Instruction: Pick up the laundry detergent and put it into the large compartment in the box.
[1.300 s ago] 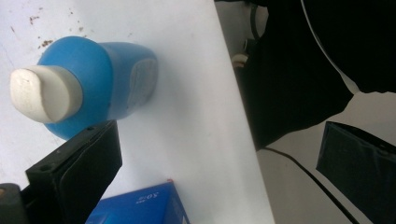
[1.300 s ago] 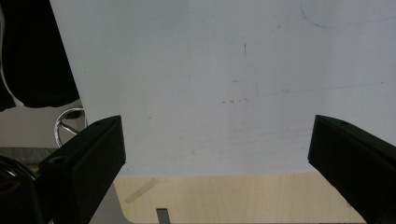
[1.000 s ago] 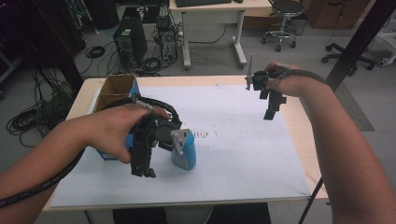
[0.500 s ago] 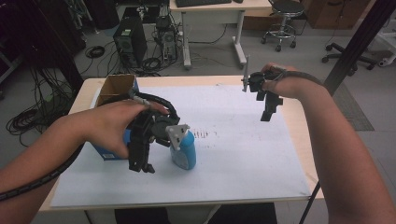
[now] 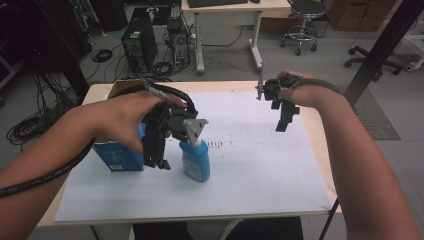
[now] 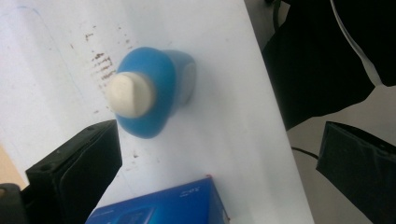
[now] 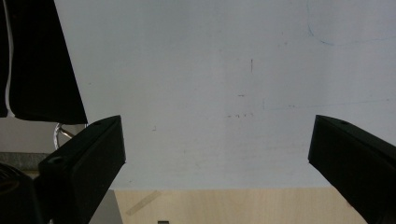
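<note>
Left of centre, capped blue bottle (image 5: 196, 161) stands upright beside blue box (image 5: 119, 156); left tool (image 5: 159, 161) and right tool (image 5: 283, 123) both gape, empty.

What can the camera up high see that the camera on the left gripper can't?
The high view alone takes in the whole wooden table, both of the person's forearms, the right gripper and the computers on the floor. The left gripper view alone looks straight down on the blue plastic bottle's cream cap. Both show that bottle, the blue cardboard box and the white paper sheet.
</note>
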